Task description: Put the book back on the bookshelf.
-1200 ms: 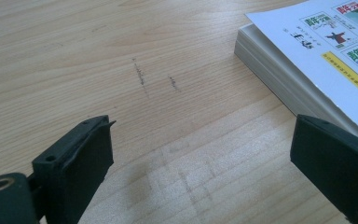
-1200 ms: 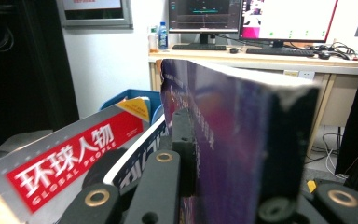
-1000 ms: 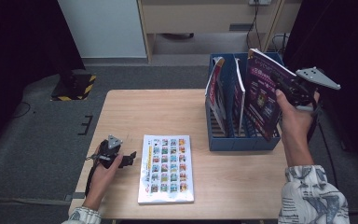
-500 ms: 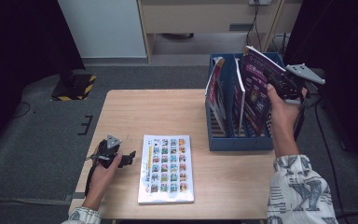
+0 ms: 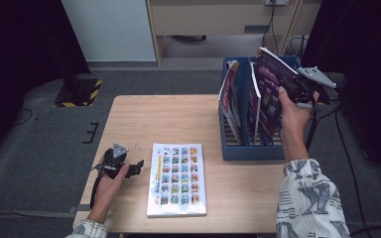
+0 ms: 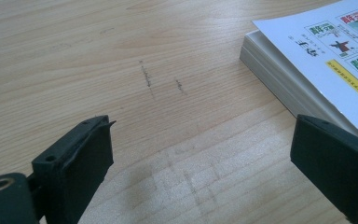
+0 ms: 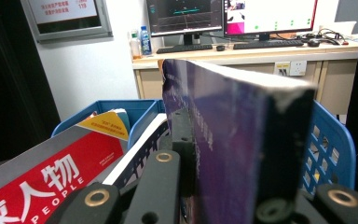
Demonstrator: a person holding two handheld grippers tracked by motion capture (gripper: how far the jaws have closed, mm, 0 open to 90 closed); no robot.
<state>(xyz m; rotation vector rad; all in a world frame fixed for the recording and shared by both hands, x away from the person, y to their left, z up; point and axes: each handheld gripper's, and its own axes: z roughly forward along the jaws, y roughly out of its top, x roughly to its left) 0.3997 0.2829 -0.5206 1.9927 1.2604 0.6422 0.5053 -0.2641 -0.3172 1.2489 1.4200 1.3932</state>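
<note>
At the near left of the table [image 5: 144, 119], the left gripper [image 5: 129, 167] rests with jaws apart beside a flat book [image 5: 176, 179]. Far right, the right gripper [image 5: 291, 89] clamps a purple book [image 5: 268, 94] over the blue rack [image 5: 250, 148]: thick, stiff, probably heavy, best pinched near its spine.

The desk [image 5: 144, 124] is light wood, matt, with visible grain and faint scuff marks. The file rack [image 5: 278, 151] is blue perforated plastic. The purple book [image 5: 270, 84] has a glossy paper cover. The gripper pads [image 6: 81, 154] are matt black.
</note>
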